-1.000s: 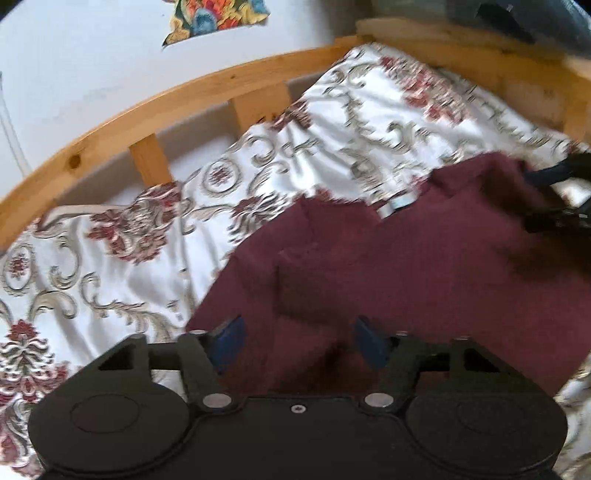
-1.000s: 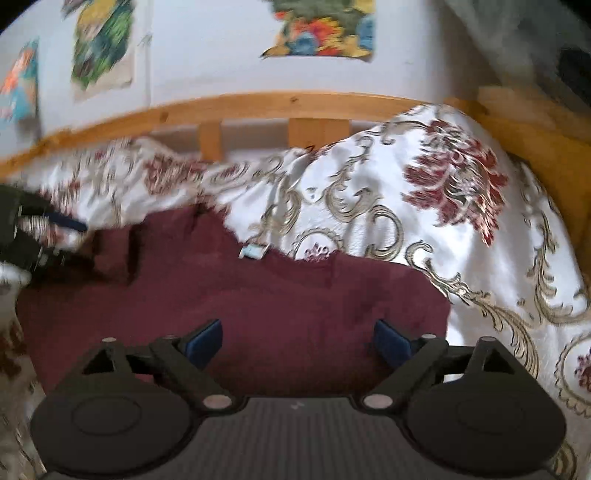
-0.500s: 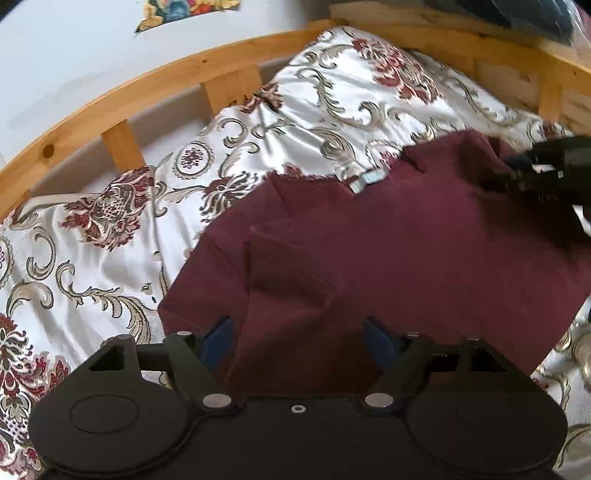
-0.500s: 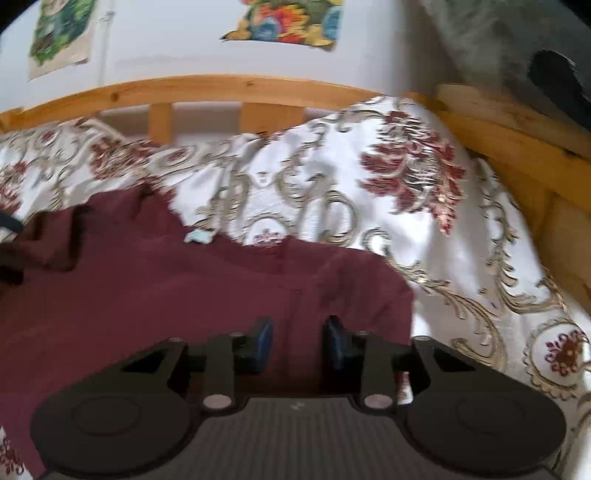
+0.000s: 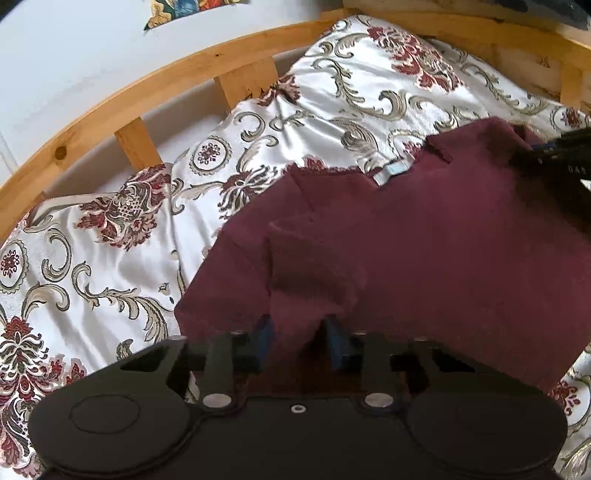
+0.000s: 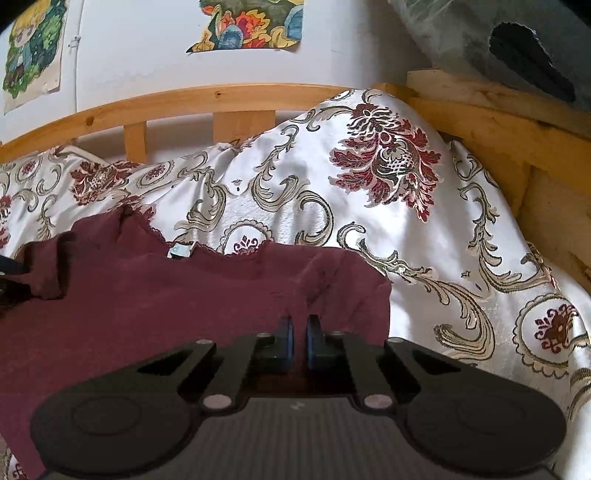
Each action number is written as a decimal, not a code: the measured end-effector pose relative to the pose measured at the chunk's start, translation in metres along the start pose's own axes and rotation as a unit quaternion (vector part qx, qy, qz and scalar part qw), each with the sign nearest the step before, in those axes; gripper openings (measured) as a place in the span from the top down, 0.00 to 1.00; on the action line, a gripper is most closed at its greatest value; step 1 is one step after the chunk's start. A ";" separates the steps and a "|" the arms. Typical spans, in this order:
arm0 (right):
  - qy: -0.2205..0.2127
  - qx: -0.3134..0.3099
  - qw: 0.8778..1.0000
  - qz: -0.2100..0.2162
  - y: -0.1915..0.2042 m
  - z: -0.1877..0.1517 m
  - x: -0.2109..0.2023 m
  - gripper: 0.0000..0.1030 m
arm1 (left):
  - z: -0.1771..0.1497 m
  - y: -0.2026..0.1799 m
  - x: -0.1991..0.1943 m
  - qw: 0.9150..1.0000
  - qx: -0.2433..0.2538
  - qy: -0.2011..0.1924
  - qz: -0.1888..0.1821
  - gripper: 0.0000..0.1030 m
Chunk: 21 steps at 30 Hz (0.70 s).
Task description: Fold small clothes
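- A dark red garment (image 5: pixel 424 251) lies spread on a bed covered by a white bedspread (image 5: pixel 129 240) with red and gold flower patterns
- A small pale label (image 6: pixel 181 250) sits at the garment's far edge, toward the wooden bed rail (image 6: pixel 207 101)
- The left gripper (image 5: pixel 299 328) has just been closing; its jaws are clamped on a raised fold of the garment at its near left part, the cloth bunched between the blue pads
- The right gripper (image 6: pixel 299 326) has its jaws drawn almost together on the garment's near right corner, and the cloth puckers just ahead of them
- In the left wrist view the right gripper shows as a dark shape at the garment's far right edge
- Colourful pictures (image 6: pixel 251 24) hang on the white wall above the bed rail
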State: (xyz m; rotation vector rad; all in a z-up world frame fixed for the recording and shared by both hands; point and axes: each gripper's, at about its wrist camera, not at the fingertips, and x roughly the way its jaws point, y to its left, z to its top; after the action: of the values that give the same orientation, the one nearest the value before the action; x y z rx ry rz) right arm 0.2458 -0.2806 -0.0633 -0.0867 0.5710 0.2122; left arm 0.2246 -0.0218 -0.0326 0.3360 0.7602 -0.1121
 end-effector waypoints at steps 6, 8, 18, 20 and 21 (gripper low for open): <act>0.000 0.026 1.000 -0.005 -0.004 0.000 -0.009 0.92 | 0.004 0.020 -0.011 0.997 -0.071 -0.043 0.003 0.98; 0.003 0.039 0.999 -0.010 -0.006 0.000 -0.014 0.92 | 0.005 0.033 -0.014 0.992 -0.115 -0.059 0.002 0.98; 0.012 0.084 0.996 -0.026 -0.011 -0.007 -0.022 0.92 | -0.016 0.077 0.010 0.961 -0.268 -0.060 0.008 0.99; 0.015 0.087 0.996 -0.027 -0.012 -0.008 -0.022 0.93 | -0.016 0.077 0.013 0.961 -0.270 -0.062 0.010 0.99; 0.017 0.087 0.996 -0.029 -0.012 -0.008 -0.024 0.93 | -0.016 0.077 0.014 0.961 -0.269 -0.065 0.013 0.99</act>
State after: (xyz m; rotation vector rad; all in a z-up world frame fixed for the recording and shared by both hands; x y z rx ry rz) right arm 0.2246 -0.2975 -0.0574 0.0615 0.6169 0.1037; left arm 0.2412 0.0561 -0.0328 -0.1782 0.6276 0.0971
